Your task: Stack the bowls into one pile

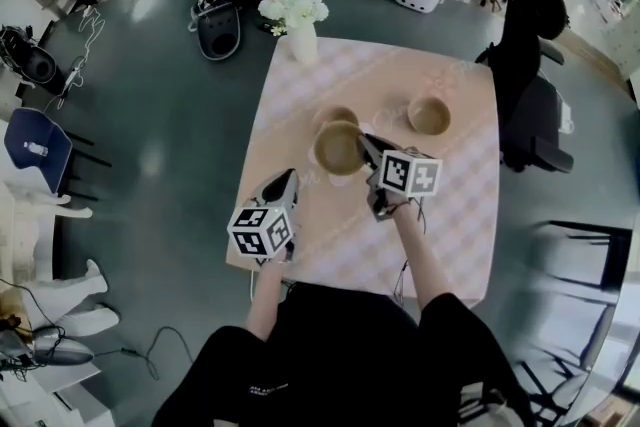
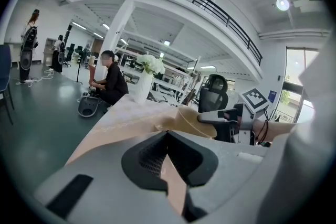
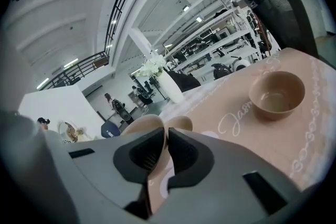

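Left hand-held gripper hangs shut and empty, near-left over the table. Right hand-held gripper pinches the rim of an empty bowl, lifted and tilted mid-table. This looks like the carrying step. Next, the bowl should be levelled over the second bowl just beyond, then lowered inside. A third bowl, also empty, sits far right.

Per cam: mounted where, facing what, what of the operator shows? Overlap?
Head view: on head, steeply down at table; forearms, left gripper, right gripper show.
Left gripper view: on left gripper, along shut jaws across table; right gripper pinching held bowl shows.
Right gripper view: on right gripper, toward lone bowl and vase; own jaws only.
Shared: all see the held bowl.
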`<state>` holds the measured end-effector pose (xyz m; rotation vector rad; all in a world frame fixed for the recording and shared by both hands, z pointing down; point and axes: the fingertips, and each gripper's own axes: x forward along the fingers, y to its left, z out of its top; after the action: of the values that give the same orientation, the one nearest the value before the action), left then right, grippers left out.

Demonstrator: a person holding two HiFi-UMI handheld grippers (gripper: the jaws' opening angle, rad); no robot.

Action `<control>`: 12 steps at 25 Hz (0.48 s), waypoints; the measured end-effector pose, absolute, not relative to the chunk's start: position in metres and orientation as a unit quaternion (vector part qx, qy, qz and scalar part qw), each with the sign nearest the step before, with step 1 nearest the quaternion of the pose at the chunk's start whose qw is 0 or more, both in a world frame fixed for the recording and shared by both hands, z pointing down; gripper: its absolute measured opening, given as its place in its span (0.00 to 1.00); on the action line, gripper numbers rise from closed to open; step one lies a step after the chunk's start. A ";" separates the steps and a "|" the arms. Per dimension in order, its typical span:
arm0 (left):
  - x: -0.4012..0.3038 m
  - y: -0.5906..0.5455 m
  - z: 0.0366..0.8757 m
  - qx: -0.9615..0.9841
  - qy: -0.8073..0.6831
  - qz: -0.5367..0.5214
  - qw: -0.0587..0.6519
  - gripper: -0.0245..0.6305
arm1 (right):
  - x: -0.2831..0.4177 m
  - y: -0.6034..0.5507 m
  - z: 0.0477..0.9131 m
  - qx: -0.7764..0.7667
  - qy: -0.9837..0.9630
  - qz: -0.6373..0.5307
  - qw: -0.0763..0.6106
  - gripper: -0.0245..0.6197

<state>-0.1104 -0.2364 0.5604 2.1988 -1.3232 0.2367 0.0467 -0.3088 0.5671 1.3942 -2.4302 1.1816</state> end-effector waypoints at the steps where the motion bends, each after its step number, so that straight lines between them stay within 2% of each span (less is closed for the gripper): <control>1: -0.110 -0.240 0.560 0.819 -0.494 0.088 0.278 0.03 | 0.048 -0.314 0.566 0.462 -0.796 0.388 0.047 0.06; 8: -0.104 -0.261 0.564 0.819 -0.495 0.087 0.279 0.04 | 0.053 -0.348 0.567 0.491 -0.781 0.384 0.029 0.06; 12: -0.100 -0.270 0.572 0.816 -0.496 0.089 0.285 0.03 | 0.049 -0.367 0.574 0.501 -0.779 0.374 0.044 0.06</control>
<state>-0.1003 -0.2702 0.5716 2.1817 -1.3254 0.2369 0.0491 -0.3667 0.5741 1.5310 -2.3811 1.1434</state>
